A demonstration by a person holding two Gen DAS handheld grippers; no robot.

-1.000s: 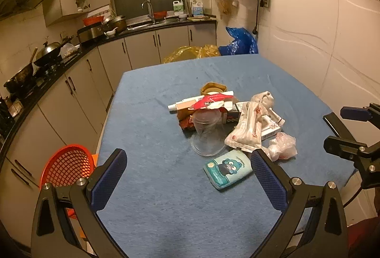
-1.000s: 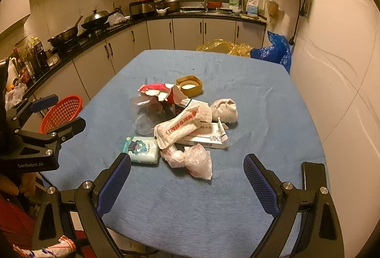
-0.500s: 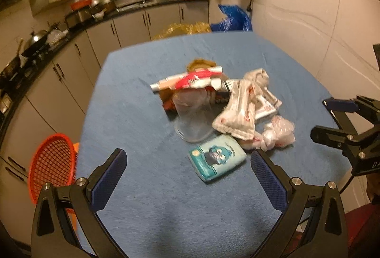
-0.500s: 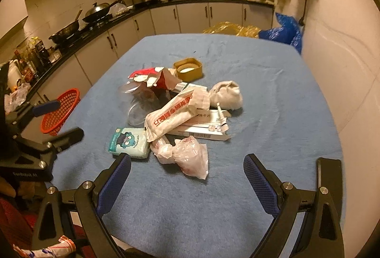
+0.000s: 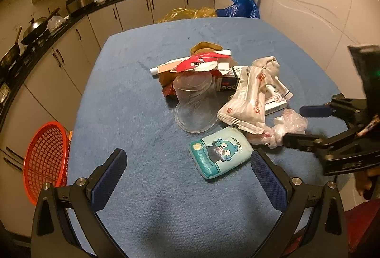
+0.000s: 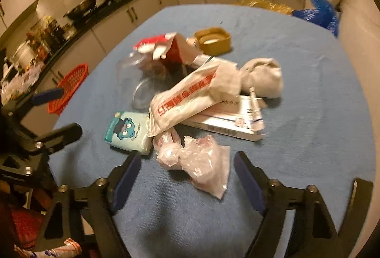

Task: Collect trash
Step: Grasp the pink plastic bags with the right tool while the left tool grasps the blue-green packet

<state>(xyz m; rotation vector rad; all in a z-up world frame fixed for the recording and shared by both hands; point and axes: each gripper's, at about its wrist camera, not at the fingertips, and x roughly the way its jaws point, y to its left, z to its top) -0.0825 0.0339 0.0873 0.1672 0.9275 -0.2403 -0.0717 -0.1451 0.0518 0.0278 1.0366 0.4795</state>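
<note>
Two tongs held over trash on a blue tabletop (image 5: 133, 101).
Left tongs (image 5: 188, 169) are spread wide, empty; right tongs (image 6: 187, 169), at lower centre, are closing around a crumpled plastic bag (image 6: 201, 163), untouched.

Tabletop (image 5: 133, 91): plain mid-blue cloth, fine woven texture.
Left gripper (image 5: 188, 164): black frame, dark blue dimpled pads on the jaws.
Right gripper (image 6: 187, 167): black frame, dark blue pads.
Tissue pack (image 5: 219, 152), ahead between the left jaws: pale teal, blue cartoon bear, dark lettering.
Plastic bag (image 6: 197, 163), between the right jaws: clear with pinkish tint.
Wrapper (image 6: 187, 94), beyond the right jaws: white, bold red lettering.
Cup (image 5: 193, 101): clear, colourless.
Box (image 6: 228, 118): white, small blue and red print.
Torn packet (image 5: 201, 62): red and white.
Tape roll (image 6: 212, 40): tan-brown.
Basket (image 5: 44, 160), left of the left jaws: red-orange lattice.
Bag (image 5: 239, 5) beyond the tabletop: bright blue.
</note>
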